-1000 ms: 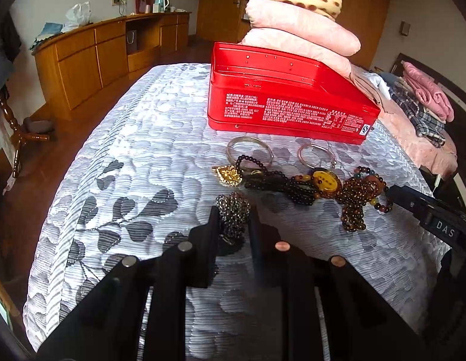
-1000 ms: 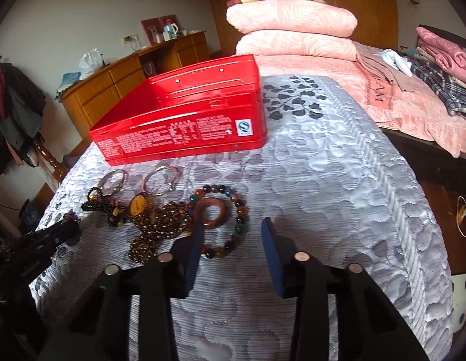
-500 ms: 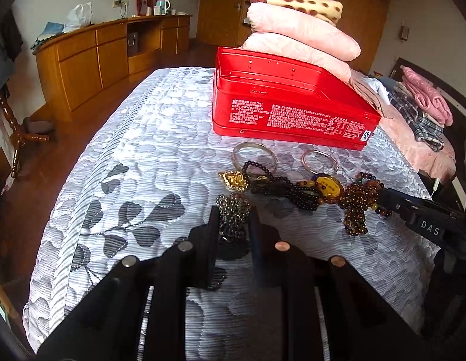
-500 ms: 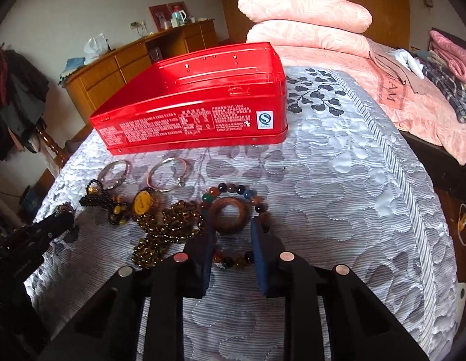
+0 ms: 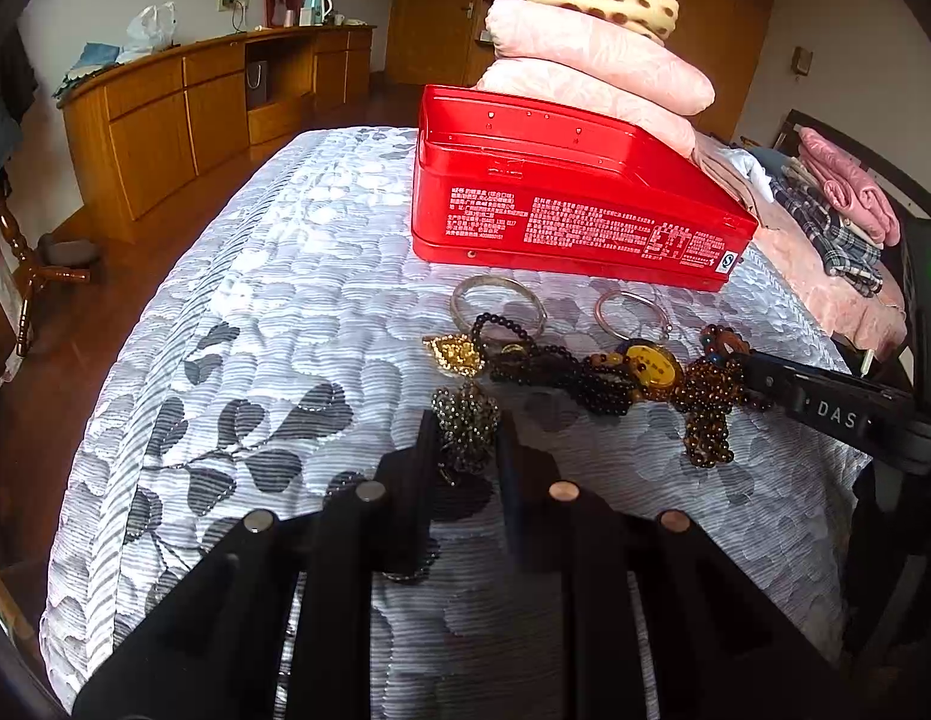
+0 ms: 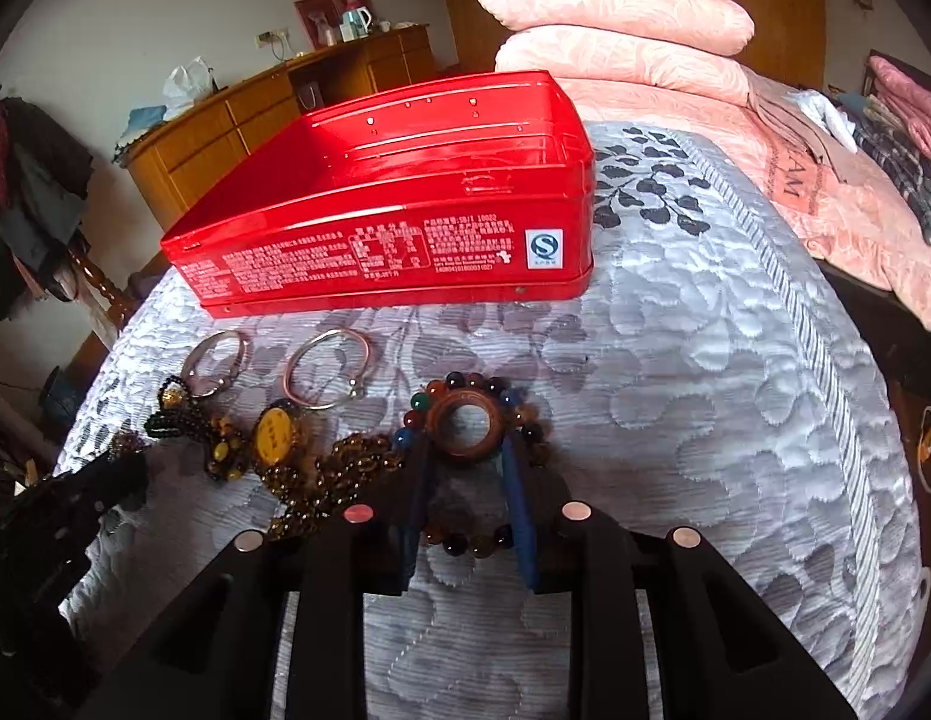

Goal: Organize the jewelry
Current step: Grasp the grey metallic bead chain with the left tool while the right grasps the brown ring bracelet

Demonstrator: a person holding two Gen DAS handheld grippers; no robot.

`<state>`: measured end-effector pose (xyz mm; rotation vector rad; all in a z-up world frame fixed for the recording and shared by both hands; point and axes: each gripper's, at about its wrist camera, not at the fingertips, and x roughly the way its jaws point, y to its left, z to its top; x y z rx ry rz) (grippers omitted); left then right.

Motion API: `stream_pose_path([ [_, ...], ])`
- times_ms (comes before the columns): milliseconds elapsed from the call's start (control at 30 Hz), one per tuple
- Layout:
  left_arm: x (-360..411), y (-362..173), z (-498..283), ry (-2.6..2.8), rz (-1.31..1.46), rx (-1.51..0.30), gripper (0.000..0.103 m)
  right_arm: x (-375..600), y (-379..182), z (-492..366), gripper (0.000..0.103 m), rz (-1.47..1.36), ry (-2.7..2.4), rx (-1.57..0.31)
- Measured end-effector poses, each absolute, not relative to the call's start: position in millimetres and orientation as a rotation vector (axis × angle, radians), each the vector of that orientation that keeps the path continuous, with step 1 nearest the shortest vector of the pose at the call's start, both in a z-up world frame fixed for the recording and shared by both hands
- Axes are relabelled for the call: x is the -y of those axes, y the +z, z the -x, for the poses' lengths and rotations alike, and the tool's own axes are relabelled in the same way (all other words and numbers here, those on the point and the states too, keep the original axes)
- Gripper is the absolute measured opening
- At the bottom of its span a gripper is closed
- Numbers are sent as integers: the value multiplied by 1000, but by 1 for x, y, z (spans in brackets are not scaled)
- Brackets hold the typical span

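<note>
Jewelry lies in a loose row on the grey leaf-patterned quilt, just in front of the red tin, which sits open-topped and empty as far as I can see. Left of the row the quilt is bare out to its rounded edge, then floor and a wooden dresser; plenty of room that side.

My left gripper is pinched narrow on a dark beaded cluster, the leftmost piece, low on the cloth. Beyond it: a gold leaf charm, a silver bangle near the tin's front wall, a black bead strand, a thin ring bangle, a yellow pendant, then brown beads in a heap.

At the right end my right gripper has just been closing; its blue pads now sit against both sides of the wooden ring, held, with the multicolour bead bracelet looped around ring and fingers alike, touching the brown heap.

Right of that, open quilt runs to a corded edge, then a gap and pink bedding.
</note>
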<state>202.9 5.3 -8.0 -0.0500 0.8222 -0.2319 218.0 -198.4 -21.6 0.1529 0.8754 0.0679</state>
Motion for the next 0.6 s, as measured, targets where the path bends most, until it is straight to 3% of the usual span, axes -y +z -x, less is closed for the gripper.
stream_pose_path([
  [600,-10,0,-200,-230,63,-797,18,200,-6,-200,26,-161,77,-811],
])
